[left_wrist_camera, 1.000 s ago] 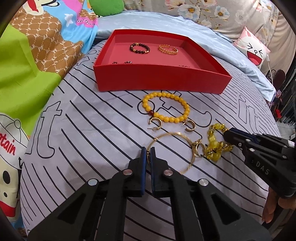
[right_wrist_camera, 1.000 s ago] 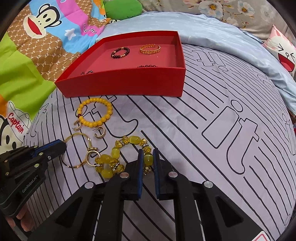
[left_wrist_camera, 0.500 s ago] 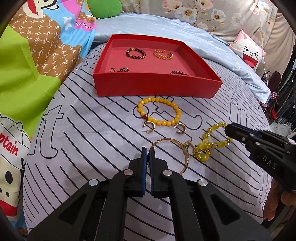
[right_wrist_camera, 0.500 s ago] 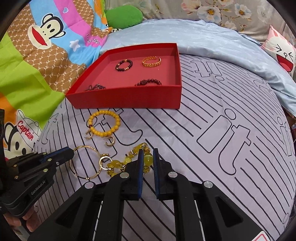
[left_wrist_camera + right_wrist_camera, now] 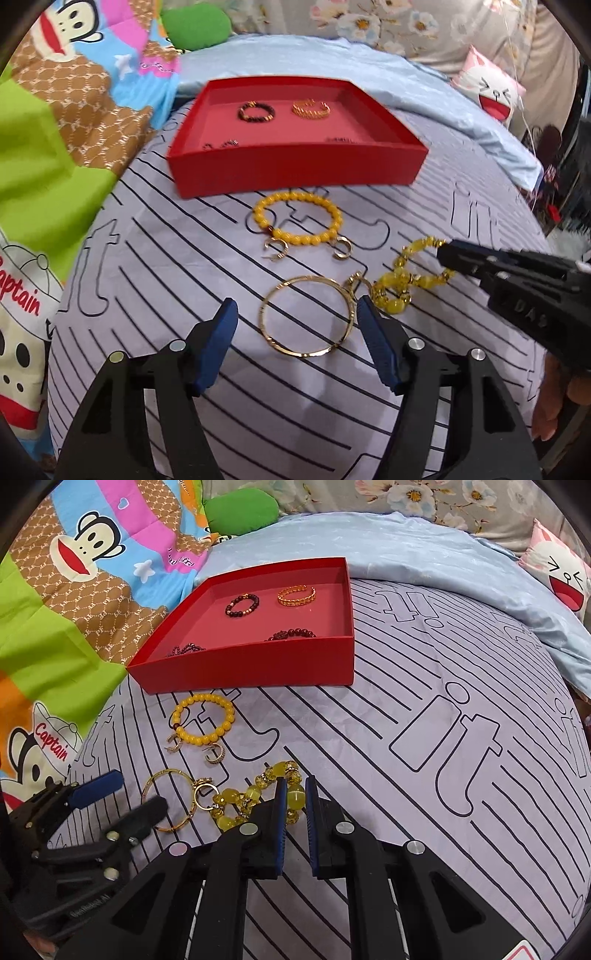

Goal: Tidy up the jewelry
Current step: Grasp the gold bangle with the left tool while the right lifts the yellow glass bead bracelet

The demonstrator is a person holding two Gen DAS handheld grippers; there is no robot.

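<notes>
So four pieces sit in the red box (image 5: pixel 258 672). Left claw (image 5: pixel 295 314) is opening around the gold ring (image 5: pixel 306 319); right claw (image 5: pixel 294 794) pinches the yellow bracelet (image 5: pixel 255 794).

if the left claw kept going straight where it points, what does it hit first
Probably the thin gold bangle, lying on the bedsheet between the opening left claw fingers; depth is hard to judge.

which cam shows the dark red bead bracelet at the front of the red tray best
The right wrist view: the dark red bead bracelet lies visible behind the front wall of the red tray. In the left wrist view that wall hides nearly all of it, leaving only a dark sliver.
</notes>
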